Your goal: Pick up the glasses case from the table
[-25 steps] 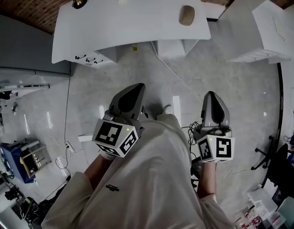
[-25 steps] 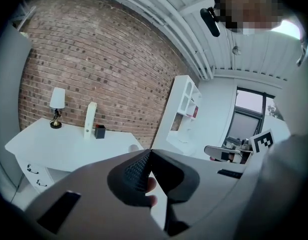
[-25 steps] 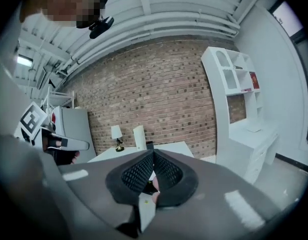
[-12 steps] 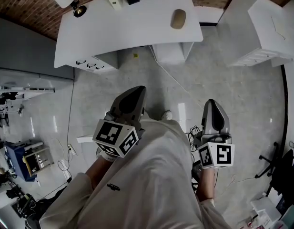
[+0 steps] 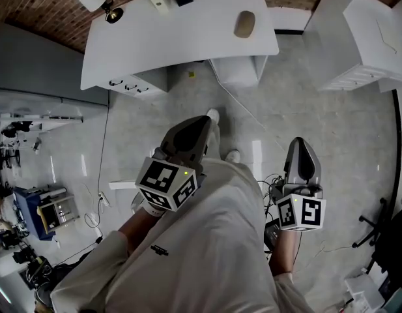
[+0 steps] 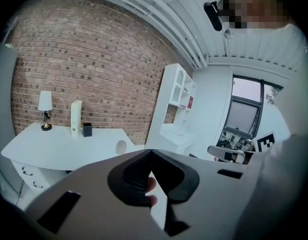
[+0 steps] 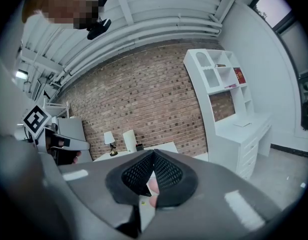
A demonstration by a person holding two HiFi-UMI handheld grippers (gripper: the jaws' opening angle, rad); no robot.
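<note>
The glasses case (image 5: 245, 24) is lying untouched on the far bench (image 5: 187, 38), well apart from the left gripper (image 5: 199, 124) and right gripper (image 5: 300, 145). Both are holding their fingers closed together, gripping nothing. The approach, grasp and lift are all waiting to be done.

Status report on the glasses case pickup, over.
Left tongs shut, empty. Right tongs shut, empty. Case on desk ahead, untouched. Cable on floor between.

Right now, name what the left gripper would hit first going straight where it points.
Nothing close: floor lies ahead of the left gripper, then probably the near edge of the white table, by the glasses case; depth unclear.
</note>
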